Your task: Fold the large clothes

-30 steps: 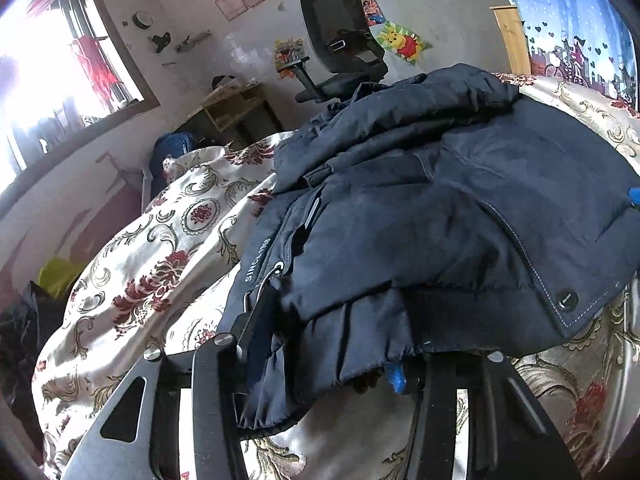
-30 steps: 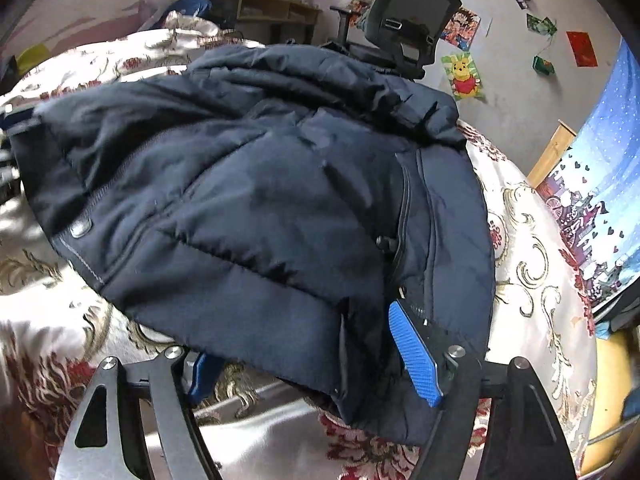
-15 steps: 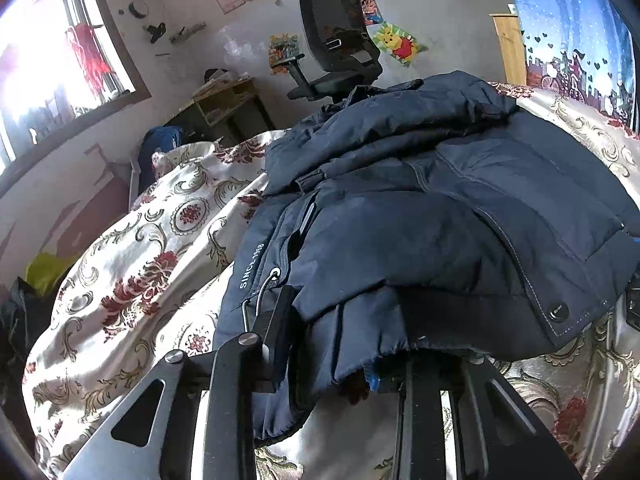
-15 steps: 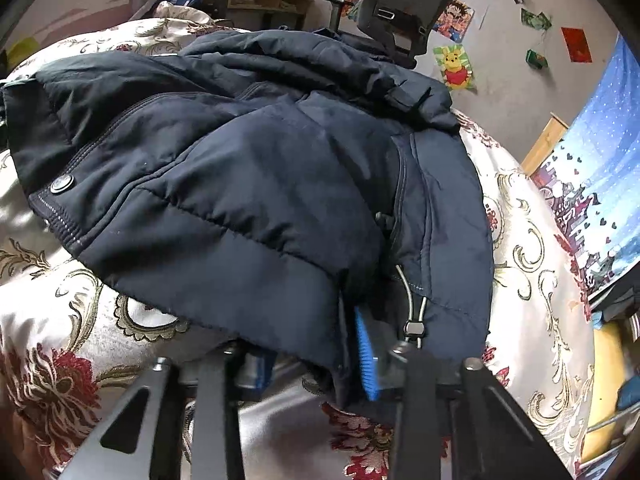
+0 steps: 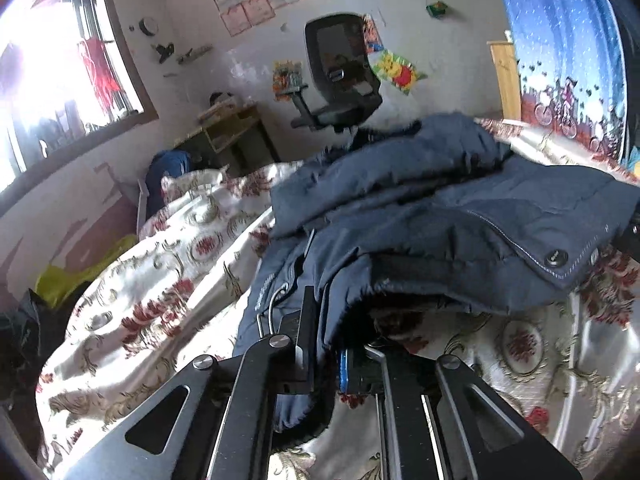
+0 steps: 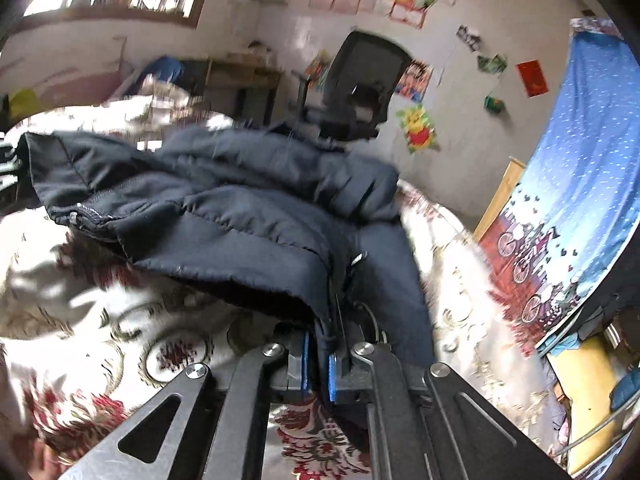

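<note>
A dark navy padded jacket lies bunched on a bed with a white, gold and red floral cover. My left gripper is shut on the jacket's near hem at its left corner, and the cloth hangs down between the pads. In the right wrist view the same jacket spreads to the left. My right gripper is shut on its near hem at the right corner, with the fabric pinched between the blue pads. The hem is lifted off the cover between both grippers.
A black office chair and a wooden desk stand behind the bed by a poster-covered wall. A window is at the left. A blue patterned curtain hangs at the right. The bed's edge drops off at the right.
Both grippers have closed from wide open onto the jacket's near hem. They have lifted it, and the views have tilted up toward the wall.
</note>
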A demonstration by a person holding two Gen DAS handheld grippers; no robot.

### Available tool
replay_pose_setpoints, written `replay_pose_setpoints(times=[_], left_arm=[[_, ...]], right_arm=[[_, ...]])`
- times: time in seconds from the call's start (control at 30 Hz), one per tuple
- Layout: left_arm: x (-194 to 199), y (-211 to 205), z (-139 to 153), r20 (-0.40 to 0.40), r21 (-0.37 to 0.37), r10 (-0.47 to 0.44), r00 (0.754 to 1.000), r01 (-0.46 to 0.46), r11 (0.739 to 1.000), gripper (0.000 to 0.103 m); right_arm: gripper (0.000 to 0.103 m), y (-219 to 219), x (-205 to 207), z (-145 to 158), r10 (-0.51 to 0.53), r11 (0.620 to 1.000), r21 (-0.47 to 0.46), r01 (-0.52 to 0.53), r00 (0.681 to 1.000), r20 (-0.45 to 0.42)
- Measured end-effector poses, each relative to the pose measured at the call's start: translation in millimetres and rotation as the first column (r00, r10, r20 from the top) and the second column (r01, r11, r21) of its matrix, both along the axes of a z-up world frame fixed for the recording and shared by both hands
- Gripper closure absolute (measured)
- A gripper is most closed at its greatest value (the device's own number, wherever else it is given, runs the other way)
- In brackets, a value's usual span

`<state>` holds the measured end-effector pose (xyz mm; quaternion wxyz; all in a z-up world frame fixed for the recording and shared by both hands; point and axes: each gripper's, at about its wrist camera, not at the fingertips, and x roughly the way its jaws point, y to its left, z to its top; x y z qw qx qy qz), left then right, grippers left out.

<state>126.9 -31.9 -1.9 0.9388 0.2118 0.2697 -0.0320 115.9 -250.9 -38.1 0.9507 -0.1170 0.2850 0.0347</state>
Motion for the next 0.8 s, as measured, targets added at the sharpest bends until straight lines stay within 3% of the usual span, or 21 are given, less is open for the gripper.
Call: replay_pose_setpoints(times=[0.47,0.63,0.8], left_arm=[[-77.6,24.6,98.4,0.068,-0.088,-0.043,0.997,0.049,0.995,0.098],[-92.4,26.5,113.2,0.094,-0.070,-0.051,0.994,0.057,0.996,0.098],[-65.2,18.7,119.6,0.049,-0.059,-0.030,0.998,0.033,0.998,0.098]], right_arm=[[0.098,-2.3,-84.0,117.1,0.061,0.995,0.068,-0.077,0.974,0.219],[0.098,1.9,-100.6,131.7,0.096,0.991,0.067,-0.116,0.964,0.248],[0.098,-1.4,-71.6,133.2,0.109,0.988,0.080,-0.129,0.971,0.215]])
